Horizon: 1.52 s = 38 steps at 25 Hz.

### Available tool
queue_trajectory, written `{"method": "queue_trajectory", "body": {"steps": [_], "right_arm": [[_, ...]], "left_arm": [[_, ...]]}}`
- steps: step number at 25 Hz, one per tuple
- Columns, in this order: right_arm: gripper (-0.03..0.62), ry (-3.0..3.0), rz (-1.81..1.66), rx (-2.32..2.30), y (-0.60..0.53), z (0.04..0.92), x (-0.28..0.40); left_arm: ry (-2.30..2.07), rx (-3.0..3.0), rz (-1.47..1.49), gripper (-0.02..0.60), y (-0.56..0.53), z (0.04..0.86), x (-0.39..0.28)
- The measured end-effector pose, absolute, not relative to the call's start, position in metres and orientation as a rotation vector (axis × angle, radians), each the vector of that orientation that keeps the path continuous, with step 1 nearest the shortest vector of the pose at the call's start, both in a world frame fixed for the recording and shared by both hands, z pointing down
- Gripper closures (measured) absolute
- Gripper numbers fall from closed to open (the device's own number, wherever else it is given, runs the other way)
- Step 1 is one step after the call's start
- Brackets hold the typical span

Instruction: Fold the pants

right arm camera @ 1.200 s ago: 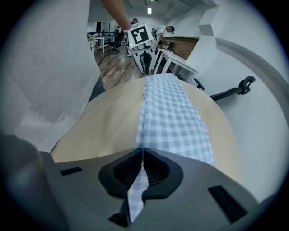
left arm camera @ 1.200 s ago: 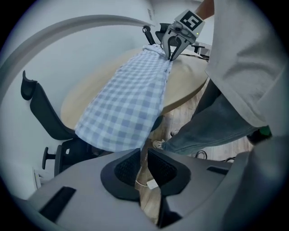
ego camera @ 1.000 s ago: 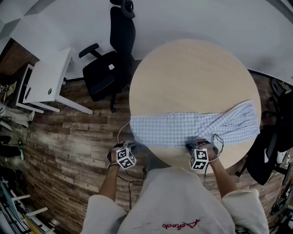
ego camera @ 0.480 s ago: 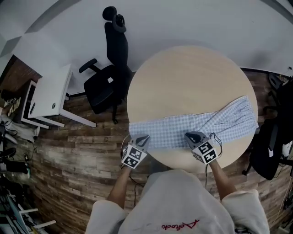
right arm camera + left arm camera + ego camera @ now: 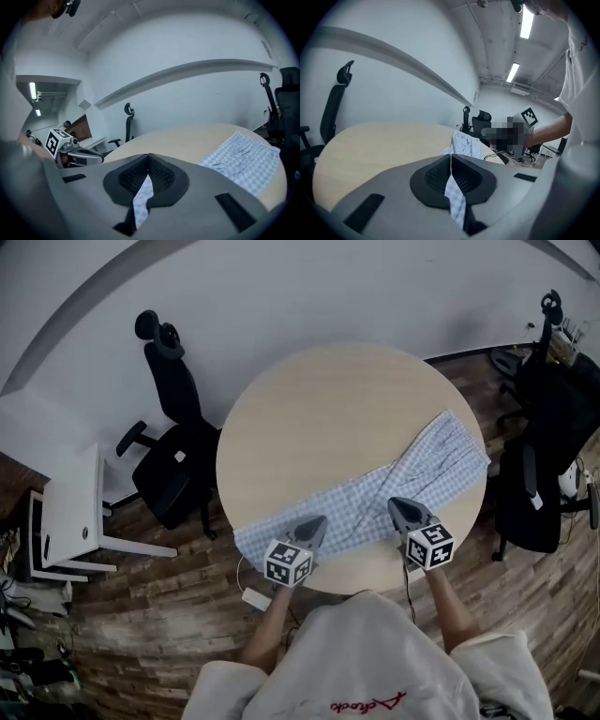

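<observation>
Fabric is clamped in both tools. The left hand-held gripper (image 5: 451, 157) has its jaws closed on a thin fold of blue-checked cloth, which hangs down from the line where the pads meet. The right hand-held gripper (image 5: 149, 157) is closed in the same way, with a strip of the same cloth caught between its pads. Both pinches are on the near long edge of the pants (image 5: 403, 479), one toward the left end and one nearer the middle.

From there the pants stretch slantwise across the near half of the round worktop (image 5: 328, 409). Their left end reaches the rim by the person, and the right end fans out flat toward the far right rim. The far half of the wood is bare. Beyond it stand a black office chair (image 5: 173, 470) and a white desk (image 5: 75, 517) on the plank floor.

The step in hand looks like the lengthwise fold, with the near edge gripped and raised off the surface. The next move probably calls for carrying both pinch points away from the person together, level with each other. The lifted edge should land along the far edge without dragging the rest or skewing the right end.
</observation>
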State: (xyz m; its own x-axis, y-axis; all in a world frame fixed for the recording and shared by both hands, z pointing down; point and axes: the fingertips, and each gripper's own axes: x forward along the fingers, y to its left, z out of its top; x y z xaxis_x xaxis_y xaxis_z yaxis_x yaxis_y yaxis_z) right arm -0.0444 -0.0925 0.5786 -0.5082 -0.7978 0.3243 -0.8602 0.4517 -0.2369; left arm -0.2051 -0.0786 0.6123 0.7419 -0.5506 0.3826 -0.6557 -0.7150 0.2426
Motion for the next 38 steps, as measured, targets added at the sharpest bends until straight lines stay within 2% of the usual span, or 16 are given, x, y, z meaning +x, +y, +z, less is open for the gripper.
{"method": "queue_trajectory", "body": {"steps": [11,20,29,38], "right_arm": [[0.565,-2.223,0.541,1.866,-0.029,0.559,0.045],[0.565,-2.092,0.538,2.039,0.008,0.559,0.101],[0.565,-2.145,0.547,2.001,-0.025,0.574,0.168],[0.565,-2.274,0.544,1.803,-0.117,0.572,0.274]], "left_arm": [[-0.529,2.680,0.376,0.546,-0.075,0.609,-0.122],[-0.380,2.696,0.421,0.546,-0.059,0.620,-0.077],[-0.471,2.664,0.463,0.546,-0.088,0.633,-0.026],[-0.710,2.561,0.492,0.546,-0.131,0.635,0.034]]}}
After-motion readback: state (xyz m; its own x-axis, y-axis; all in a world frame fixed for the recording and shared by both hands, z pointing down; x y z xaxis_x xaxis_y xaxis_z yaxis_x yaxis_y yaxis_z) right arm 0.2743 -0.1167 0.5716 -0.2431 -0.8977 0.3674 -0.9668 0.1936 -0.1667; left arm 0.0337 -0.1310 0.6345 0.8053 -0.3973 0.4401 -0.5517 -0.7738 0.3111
